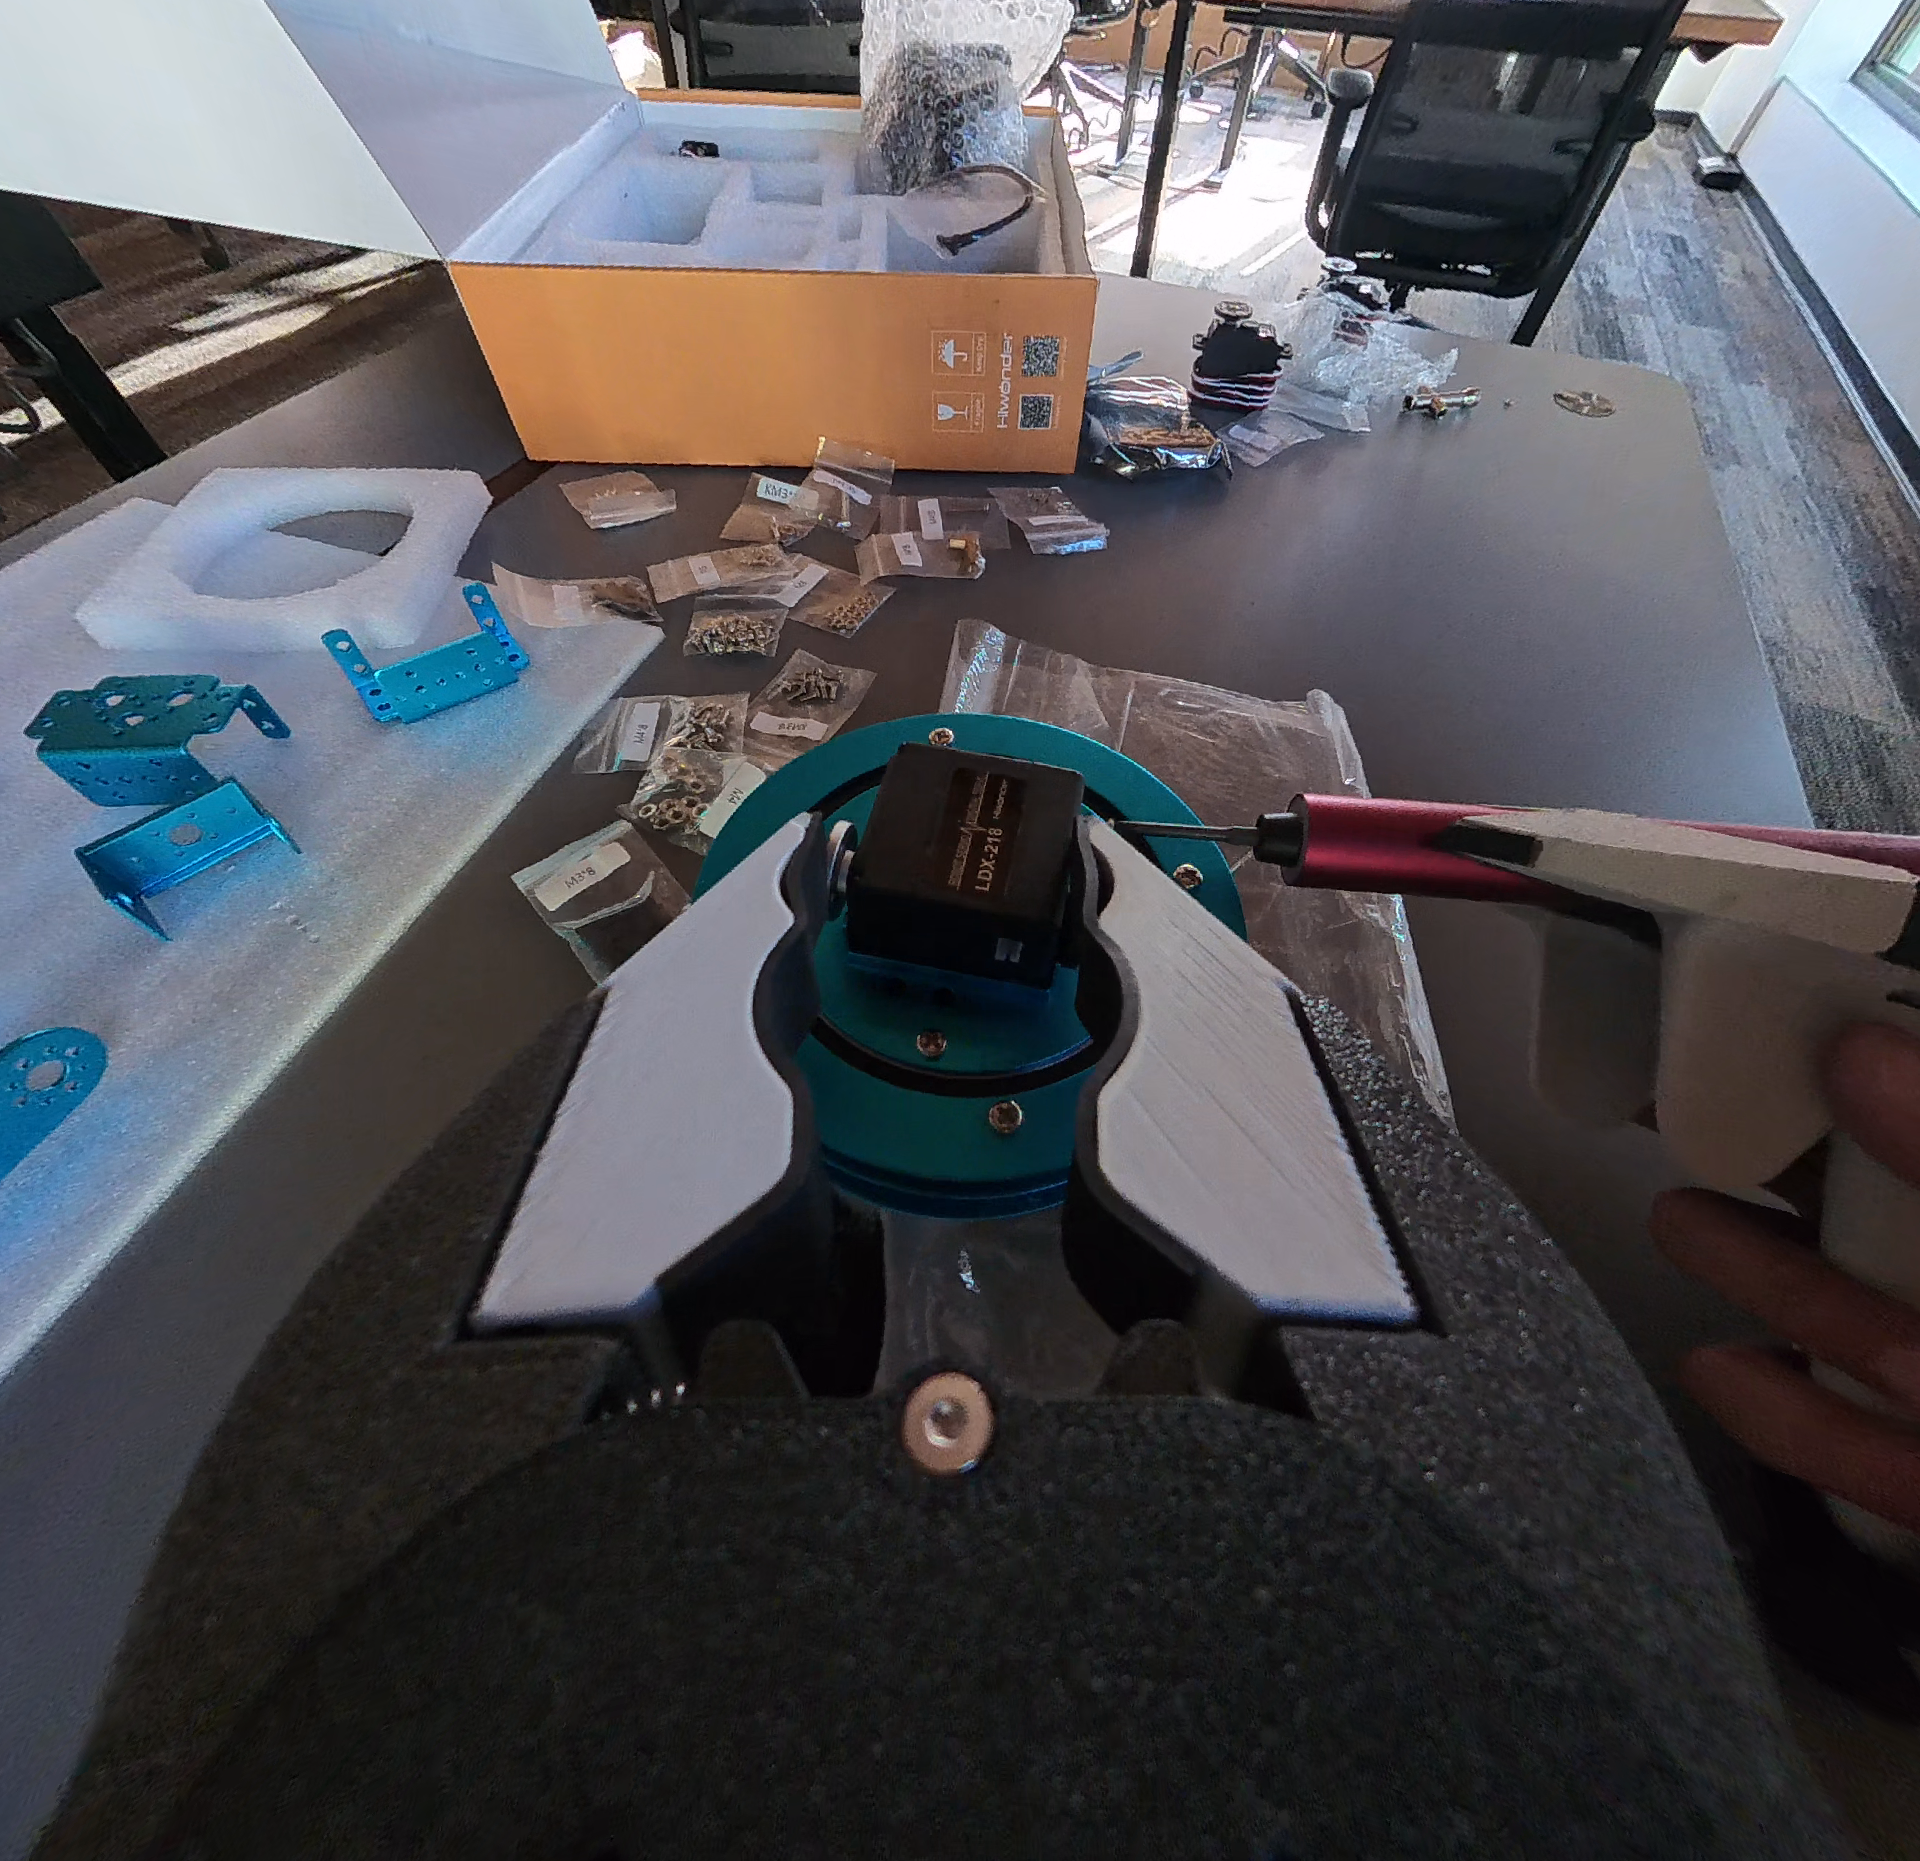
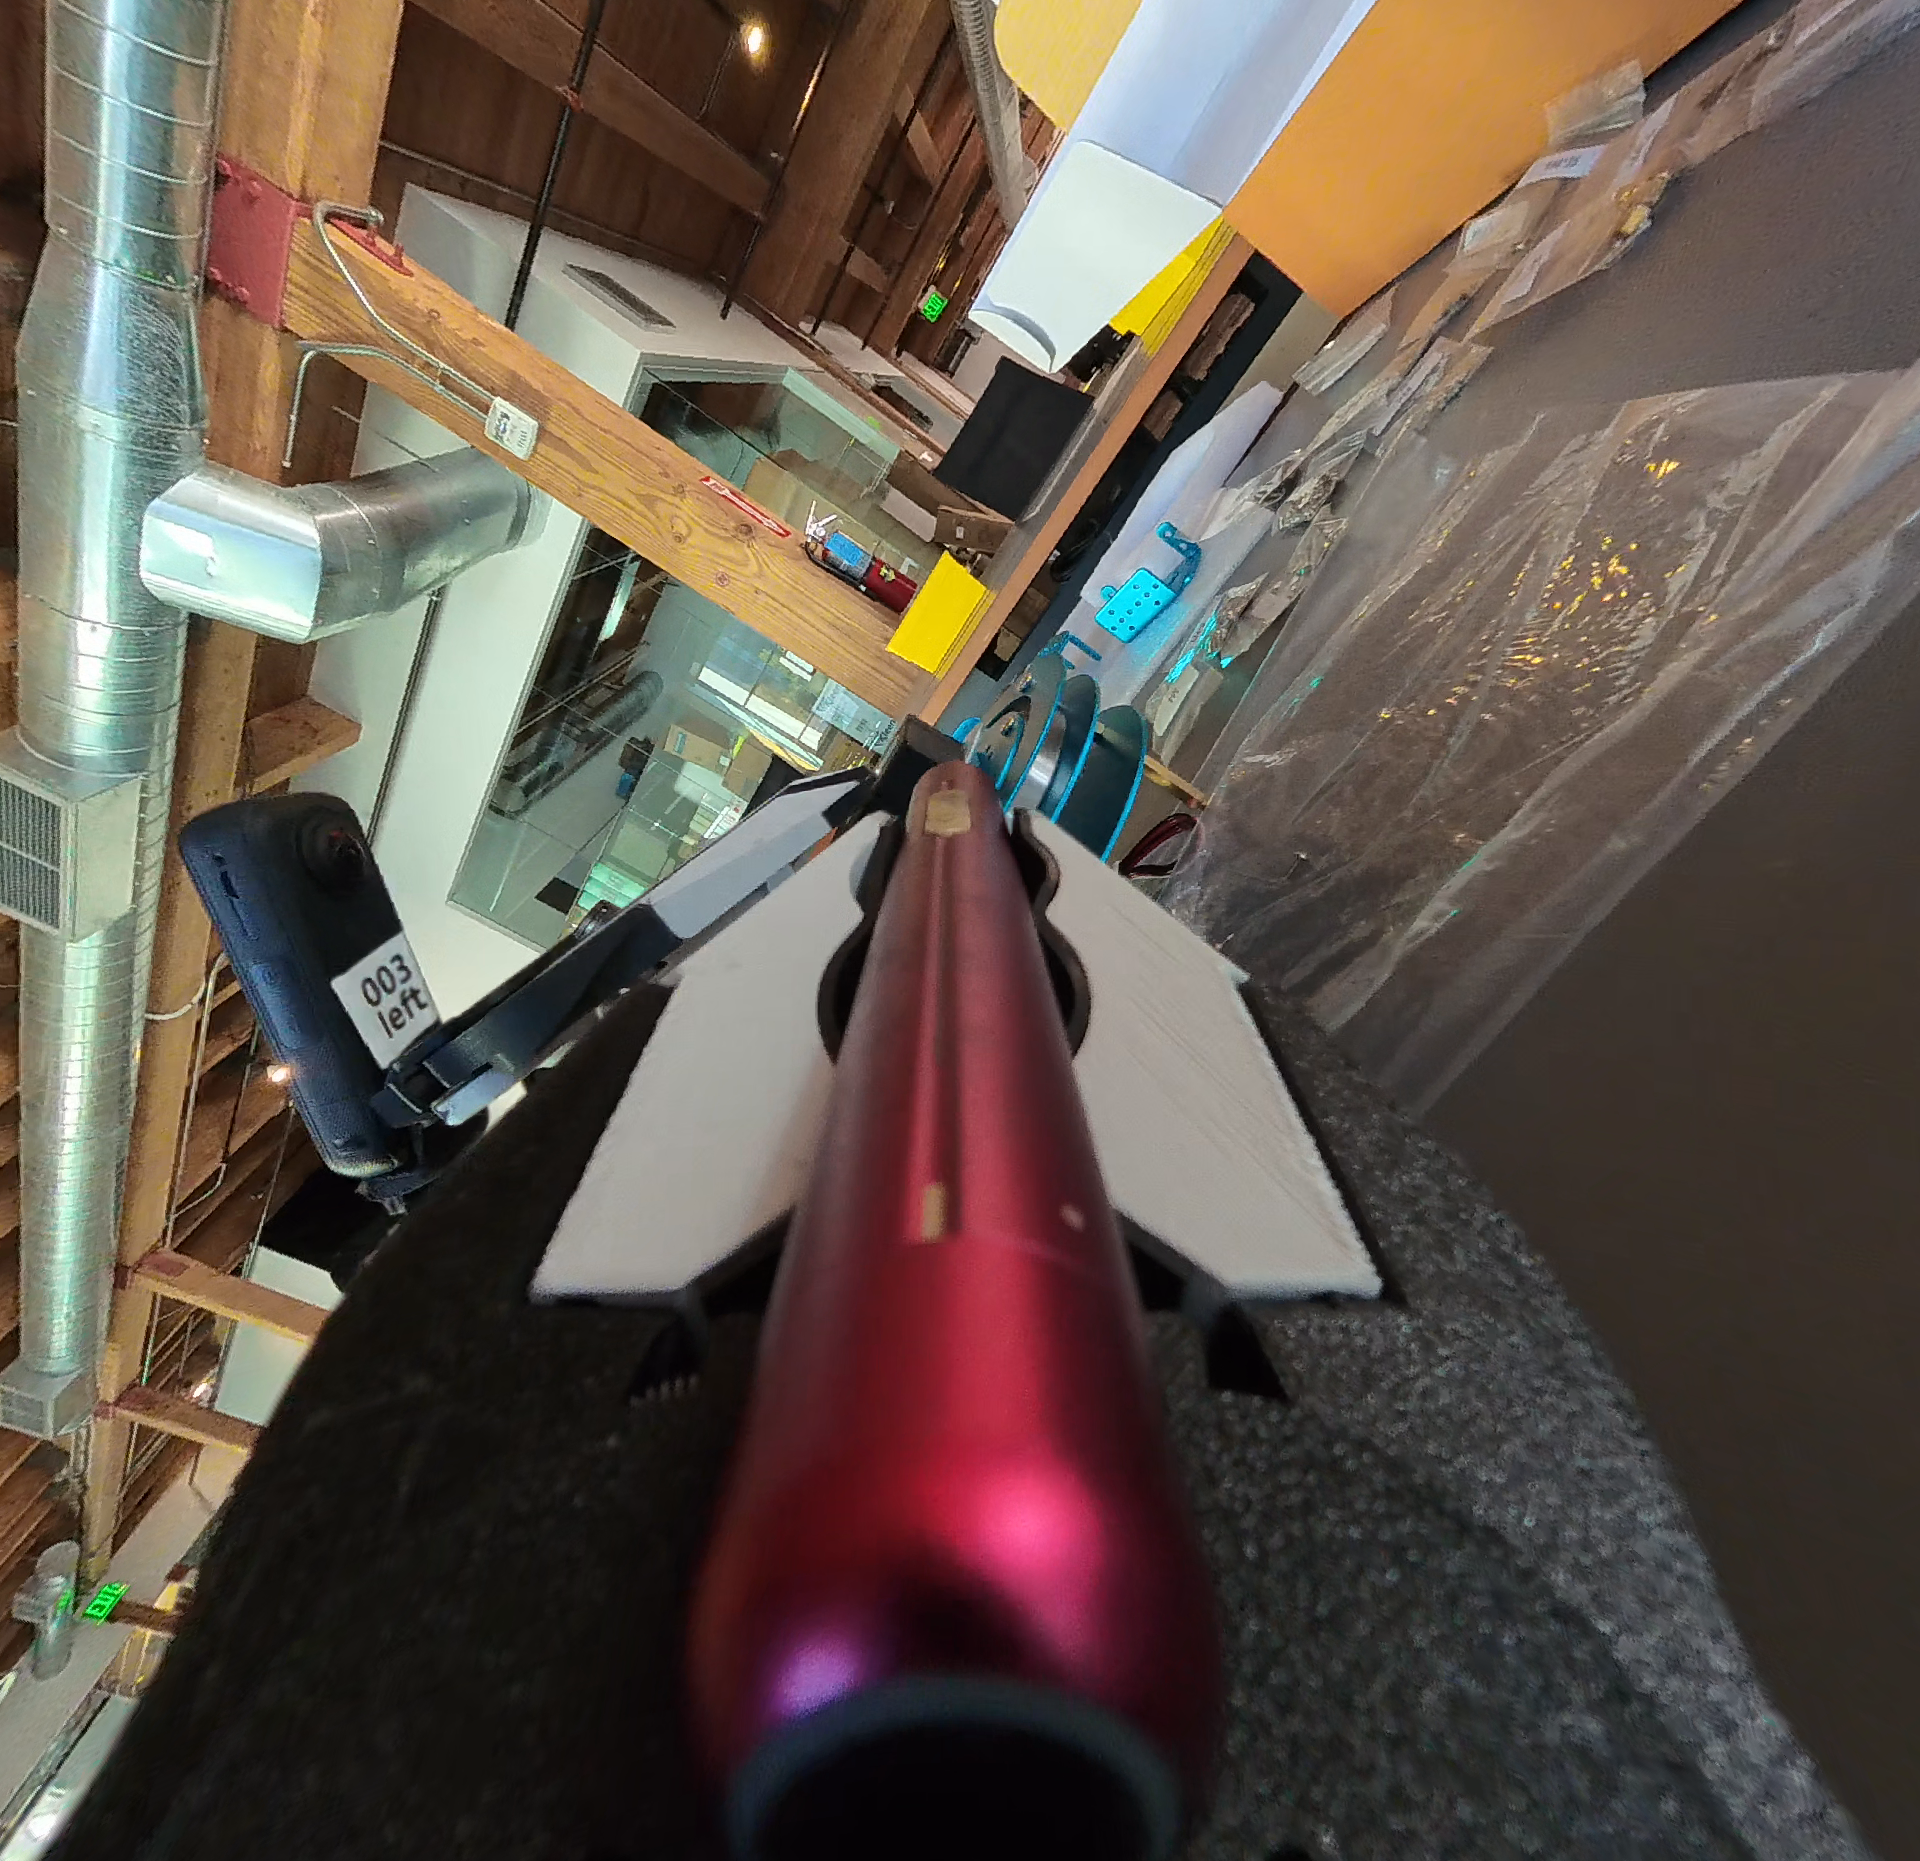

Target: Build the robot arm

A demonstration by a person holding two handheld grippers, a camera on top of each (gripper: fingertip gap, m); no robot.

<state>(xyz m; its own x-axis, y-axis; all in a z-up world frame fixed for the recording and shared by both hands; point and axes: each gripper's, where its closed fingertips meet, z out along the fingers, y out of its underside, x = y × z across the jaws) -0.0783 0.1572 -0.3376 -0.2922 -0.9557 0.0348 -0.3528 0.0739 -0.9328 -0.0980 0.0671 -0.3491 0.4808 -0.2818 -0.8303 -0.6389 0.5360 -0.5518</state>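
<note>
Black servo (image 1: pixel 961 866) on teal round base (image 1: pixel 940 1042) is clamped by left gripper (image 1: pixel 951 855), red screwdriver (image 1: pixel 1382 840) by right gripper (image 2: pixel 951 824); bit could be cammed out if alignment is lost.

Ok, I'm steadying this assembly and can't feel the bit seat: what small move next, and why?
Probably nudge the red screwdriver slightly forward: its thin bit tip sits at the black servo's right side, where the left gripper clamps it; whether it's engaged isn't visible. The right gripper holds it.
</note>
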